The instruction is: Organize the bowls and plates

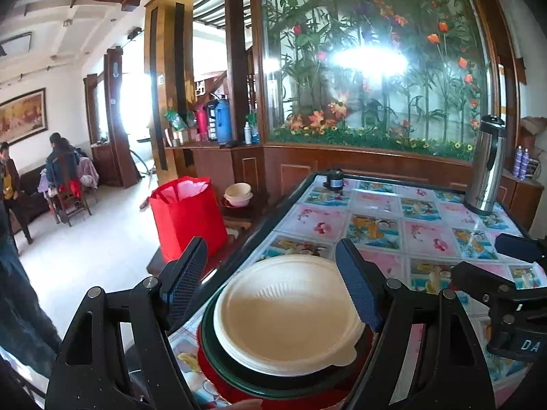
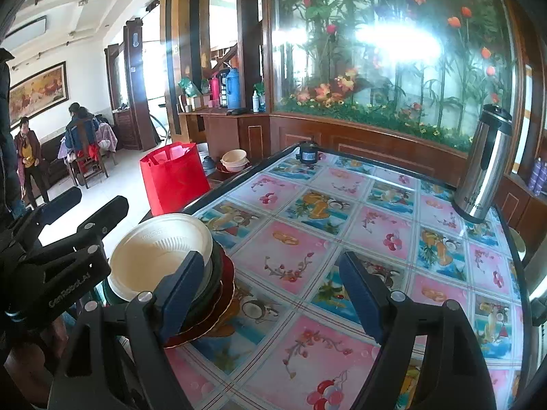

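Fruit-print desk was seen near-bare; cream bowl stacked on green and red plates at its near-left edge. Left hand-held gripper and right hand-held gripper spread, empty. Risk judged: stack nudged off edge by a careless approach.

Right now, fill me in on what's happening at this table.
A person holds a pair of tongs in each hand and is sorting dishes. A stack stands at the near edge of the table: a cream bowl on top, a dark green plate under it, a red plate at the bottom. The left tongs are open, straddling the bowl without gripping it. The right tongs are open beside the stack, holding nothing.
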### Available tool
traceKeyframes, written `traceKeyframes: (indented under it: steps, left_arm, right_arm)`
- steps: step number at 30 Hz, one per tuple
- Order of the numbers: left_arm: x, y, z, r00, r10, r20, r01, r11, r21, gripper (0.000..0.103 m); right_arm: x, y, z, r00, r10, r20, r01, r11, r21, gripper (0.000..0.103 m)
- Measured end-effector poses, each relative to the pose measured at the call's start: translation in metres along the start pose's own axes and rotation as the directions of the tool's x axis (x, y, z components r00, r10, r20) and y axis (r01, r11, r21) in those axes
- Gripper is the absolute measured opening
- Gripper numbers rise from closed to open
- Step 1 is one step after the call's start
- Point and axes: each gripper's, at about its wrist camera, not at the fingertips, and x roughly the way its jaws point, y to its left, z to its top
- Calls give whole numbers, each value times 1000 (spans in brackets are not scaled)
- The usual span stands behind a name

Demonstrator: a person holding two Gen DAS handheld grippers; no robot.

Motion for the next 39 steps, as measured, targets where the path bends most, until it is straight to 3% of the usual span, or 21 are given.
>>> traceKeyframes:
  steps: [5, 15, 39]
  left_arm:
    - [-1, -1, -2, 999, -53, -8, 53, 999, -12, 79]
    - [-1, -10, -4, 995, -93, -31, 93, 996, 13, 79]
    - [2, -15, -4, 994, -103, -35, 104, 994, 26, 79]
  right_arm:
    - [3, -1, -2, 1000, -4, -15, 4, 1000, 1, 82]
    - [2, -5, -6, 1000, -13, -19, 13, 1000, 1, 82]
    - [6, -12, -5, 998, -18, -61, 17, 1000, -5, 82]
